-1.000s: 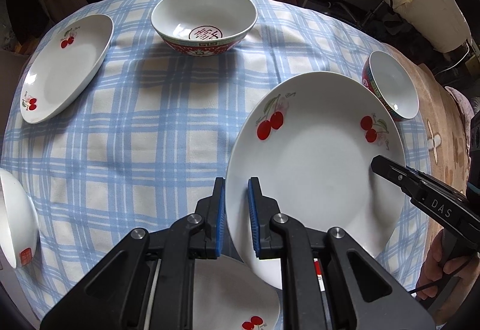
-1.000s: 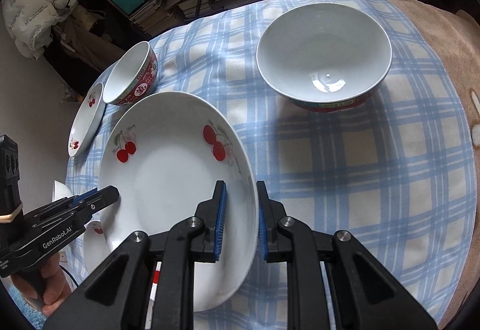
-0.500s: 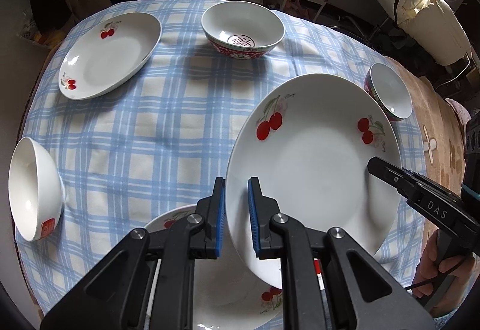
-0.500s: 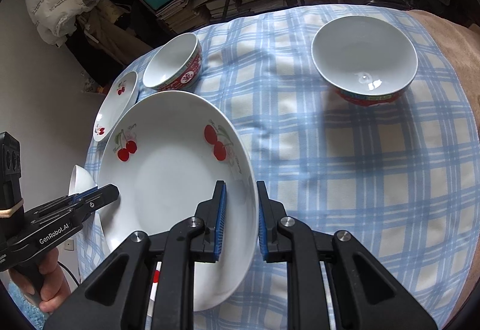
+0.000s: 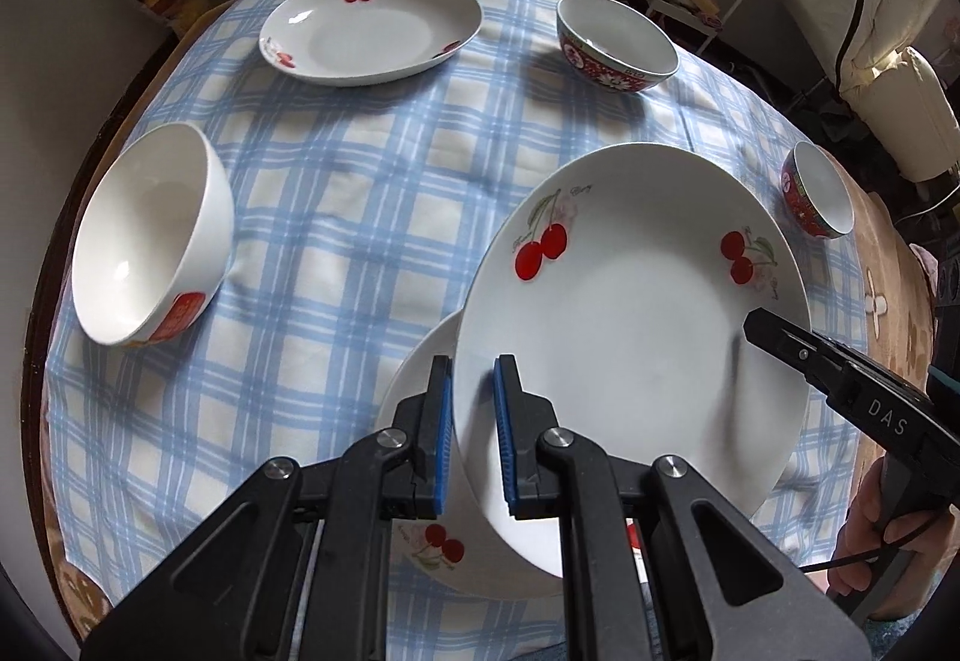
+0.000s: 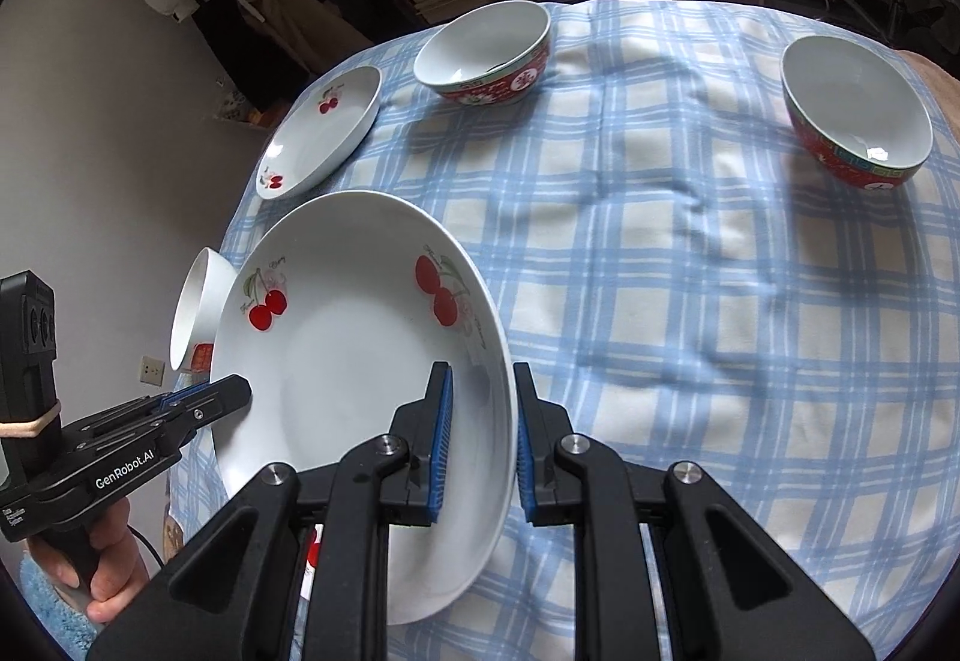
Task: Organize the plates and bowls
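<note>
Left wrist view: carried plate (image 5: 630, 313) fills ctr-right of frame, tilted, lifted off the checked cloth (image 5: 336, 217).
Grip, left: left gripper (image 5: 471, 439) clamped on plate's near-left rim, blue pads either side of the edge; jaws closing.
Grip, right: right gripper (image 5: 774, 331) enters at right edge, tip on plate's opposite rim; its jaws can't be told apart here.
Key relation: second plate (image 5: 432, 481) lies flat on cloth directly under carried plate's lower-left part, showing just left of and below the fingers. Judgement: the set-down target; both hands equally engaged.
Hidden: most of second plate covered by carried plate + gripper body; gap between the two can't be told.
Others: far plate (image 5: 372, 27) top ctr; white bowl (image 5: 150, 247) left; red bowls (image 5: 618, 42) upper right, (image 5: 819, 199) right edge.

Right wrist view: same carried plate (image 6: 354, 379) lower left of frame.
Grip: right gripper (image 6: 480, 445) shut on plate's right rim; left gripper (image 6: 231, 397) holds the left rim, person's hand (image 6: 102, 571) on its handle.
Hidden: second plate almost wholly out of sight; white bowl (image 6: 201, 310) half cut off behind the plate.
</note>
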A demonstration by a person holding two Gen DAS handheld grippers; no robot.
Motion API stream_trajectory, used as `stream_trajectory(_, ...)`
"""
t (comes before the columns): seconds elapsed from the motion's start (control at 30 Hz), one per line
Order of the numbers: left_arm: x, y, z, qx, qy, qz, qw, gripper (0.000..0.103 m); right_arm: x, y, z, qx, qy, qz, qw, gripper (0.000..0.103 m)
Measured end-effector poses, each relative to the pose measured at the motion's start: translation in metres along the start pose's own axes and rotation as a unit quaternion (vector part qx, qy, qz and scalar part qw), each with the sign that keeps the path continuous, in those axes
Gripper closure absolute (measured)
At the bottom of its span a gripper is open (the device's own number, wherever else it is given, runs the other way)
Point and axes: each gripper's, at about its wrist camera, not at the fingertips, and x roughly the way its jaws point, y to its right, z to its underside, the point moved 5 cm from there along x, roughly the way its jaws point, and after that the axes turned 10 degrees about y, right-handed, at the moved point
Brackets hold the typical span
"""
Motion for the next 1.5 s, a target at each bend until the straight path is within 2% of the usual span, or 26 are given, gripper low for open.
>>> stream_trajectory(0.47,-0.010,-0.031,0.035,-0.024,0.002,-0.010,0.9997,0.090,0.009,-0.030,0.023,-0.032,-0.023,-0.007,0.999,0.083)
stream_trajectory(0.9,0.010,-0.037,0.057,-0.035,-0.027,-0.005,0.9990,0.090,0.027,-0.029,0.035,-0.061,-0.060,0.022,0.996,0.083)
stream_trajectory(1.5,0.029,-0.035,0.065,-0.028,-0.051,-0.018,0.9982,0.089,0.044,-0.032,0.041,-0.073,-0.084,0.043,0.993,0.082)
